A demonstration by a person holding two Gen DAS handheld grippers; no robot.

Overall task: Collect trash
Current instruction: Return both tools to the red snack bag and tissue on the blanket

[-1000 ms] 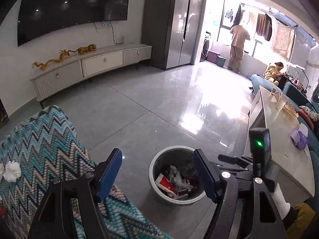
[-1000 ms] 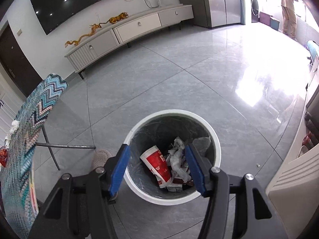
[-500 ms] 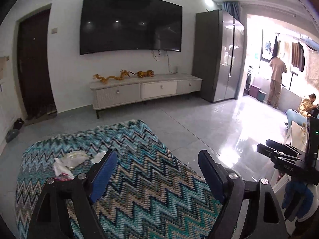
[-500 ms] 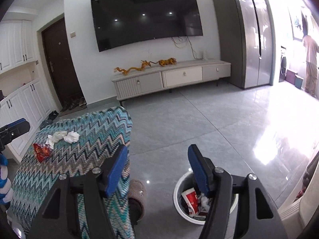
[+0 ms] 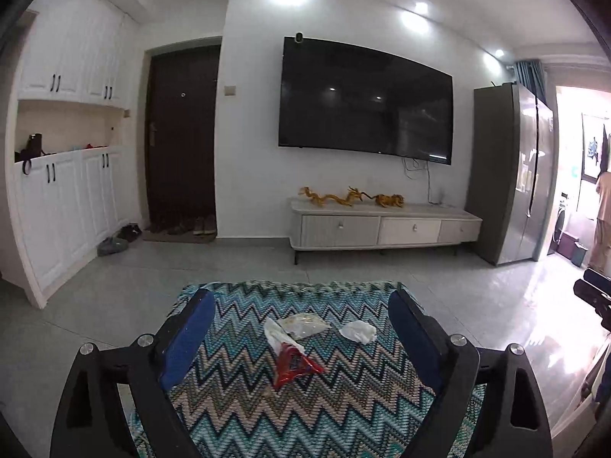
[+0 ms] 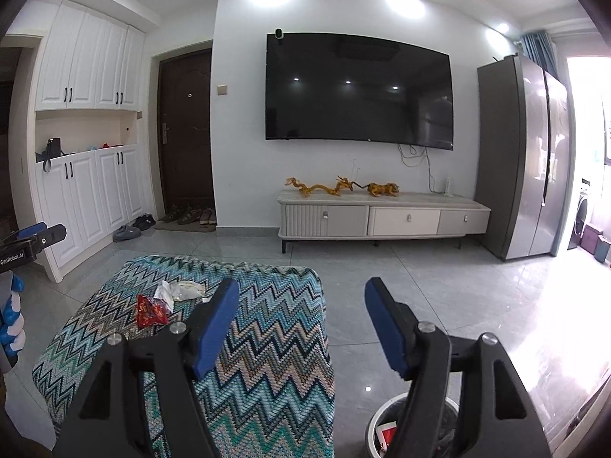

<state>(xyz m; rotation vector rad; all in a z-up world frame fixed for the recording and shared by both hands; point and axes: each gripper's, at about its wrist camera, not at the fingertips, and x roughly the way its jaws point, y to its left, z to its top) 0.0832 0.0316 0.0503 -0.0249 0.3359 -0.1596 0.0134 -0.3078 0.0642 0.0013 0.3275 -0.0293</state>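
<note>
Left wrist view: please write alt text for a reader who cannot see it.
The open left gripper, its jaws just opened wider and holding nothing, points at a zigzag-patterned teal cloth surface with a crumpled red wrapper, a clear plastic bag and a white tissue. Behind are a wall television and a low white cabinet.

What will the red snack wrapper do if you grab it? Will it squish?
The red snack wrapper probably squishes: it already lies crumpled and creased on the zigzag cloth. It looks flat and empty, so likely very light. Its shiny surface suggests it could slip between the pads, so pinching a thick fold seems safest.
</note>
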